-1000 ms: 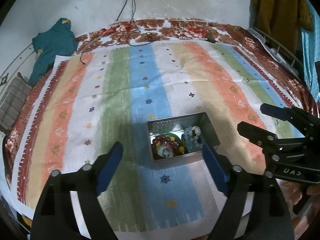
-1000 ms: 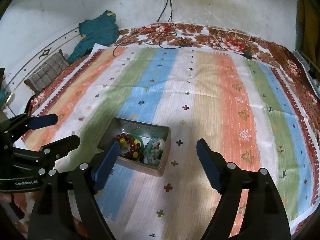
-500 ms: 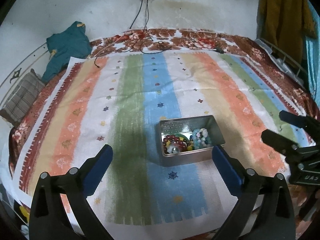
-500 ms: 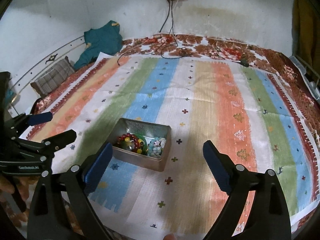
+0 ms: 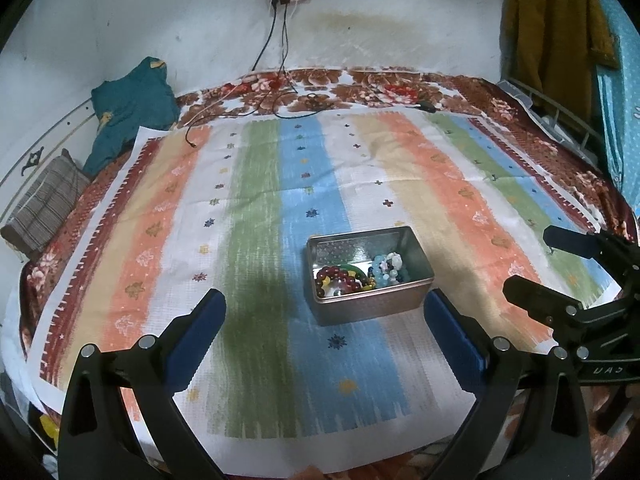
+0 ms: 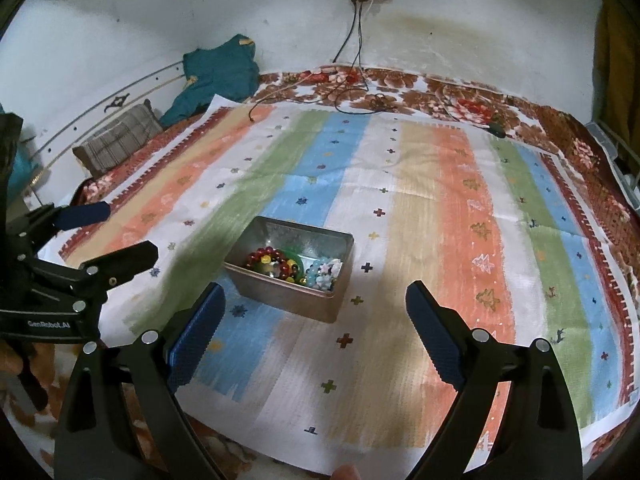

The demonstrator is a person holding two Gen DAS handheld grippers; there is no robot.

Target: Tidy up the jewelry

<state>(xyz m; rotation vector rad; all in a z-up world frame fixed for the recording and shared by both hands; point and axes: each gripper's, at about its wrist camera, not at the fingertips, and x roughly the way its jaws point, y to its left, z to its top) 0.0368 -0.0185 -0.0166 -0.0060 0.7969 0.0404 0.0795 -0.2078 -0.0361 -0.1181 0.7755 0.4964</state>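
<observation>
A small open metal tin [image 5: 416, 258] [image 6: 288, 300] rests on the striped mat on the bed. Inside it lie a red and yellow bead bracelet [image 5: 338, 278] [image 6: 272, 262] and a pale blue bead bracelet [image 5: 390, 270] [image 6: 324, 274]. My left gripper [image 5: 324, 322] is open, hanging just short of the tin with nothing between its blue pads. The right gripper [image 6: 314, 316] is open too, nothing between its pads, the tin just beyond them to the left. Each gripper shows in the other's view: the right one [image 5: 560, 268] beside the tin's right, the left one [image 6: 104, 236] beside its left.
The striped mat [image 5: 260, 240] covers a floral bedspread [image 5: 360, 84]. A teal garment [image 5: 128, 108] and a checked cushion [image 5: 44, 204] lie at the far left. Cables [image 5: 280, 100] hang from a wall socket onto the bed's far edge. A mustard garment [image 5: 556, 28] hangs at the right.
Both grippers have drawn back from the tin, which now sits farther off in both views. Their jaws stand wider apart than a second ago.
</observation>
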